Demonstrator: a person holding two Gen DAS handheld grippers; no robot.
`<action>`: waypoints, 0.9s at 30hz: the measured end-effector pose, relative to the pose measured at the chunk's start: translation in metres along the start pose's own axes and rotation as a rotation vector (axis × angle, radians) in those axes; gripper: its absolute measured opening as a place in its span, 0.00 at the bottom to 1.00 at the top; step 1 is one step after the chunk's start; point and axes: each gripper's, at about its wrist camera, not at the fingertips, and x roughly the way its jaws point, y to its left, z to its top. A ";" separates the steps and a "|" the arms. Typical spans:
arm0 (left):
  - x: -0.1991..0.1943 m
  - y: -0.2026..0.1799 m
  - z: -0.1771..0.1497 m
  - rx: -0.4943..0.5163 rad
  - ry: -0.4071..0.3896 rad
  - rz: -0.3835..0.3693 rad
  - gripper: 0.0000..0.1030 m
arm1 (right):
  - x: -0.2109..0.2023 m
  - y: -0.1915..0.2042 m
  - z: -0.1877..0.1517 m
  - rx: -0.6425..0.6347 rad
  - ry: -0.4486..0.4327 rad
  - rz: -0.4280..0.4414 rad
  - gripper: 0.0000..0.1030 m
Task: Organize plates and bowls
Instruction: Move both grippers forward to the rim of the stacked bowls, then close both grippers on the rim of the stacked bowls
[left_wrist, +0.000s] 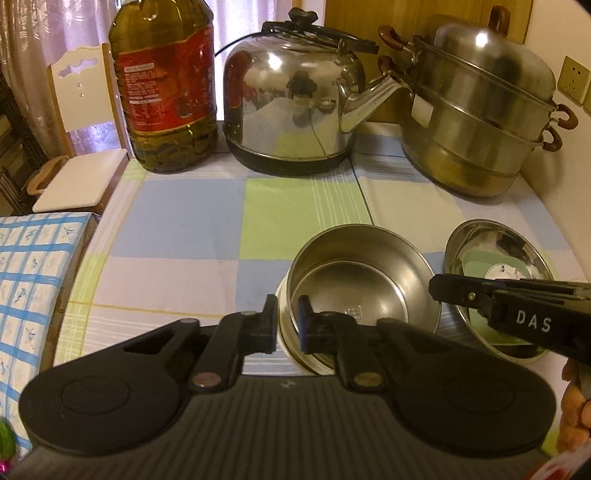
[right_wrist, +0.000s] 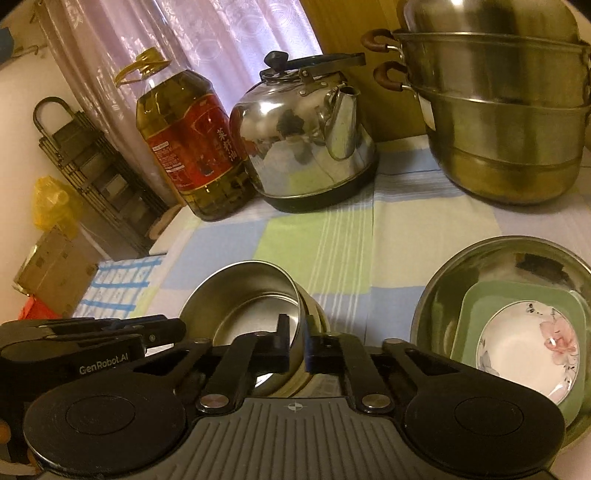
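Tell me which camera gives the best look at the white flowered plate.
The right wrist view. There the white flowered plate lies in plain sight on a green square dish inside the big steel basin. In the left wrist view the right gripper crosses in front, so only a sliver of the plate shows.

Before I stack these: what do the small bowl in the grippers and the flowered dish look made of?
Small bowl: likely stainless steel, brushed, with dull grey reflections.
Flowered dish: probably glazed ceramic, glossy white with a printed pink flower.
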 end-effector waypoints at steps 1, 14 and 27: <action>0.001 0.000 0.000 -0.002 0.003 -0.006 0.07 | 0.000 -0.002 -0.001 0.009 0.001 0.005 0.03; 0.010 0.002 0.001 -0.016 0.031 -0.017 0.07 | 0.008 -0.005 -0.001 0.026 0.037 -0.003 0.04; 0.024 0.010 0.003 -0.075 0.082 -0.054 0.11 | 0.033 -0.014 0.009 0.077 0.088 0.027 0.36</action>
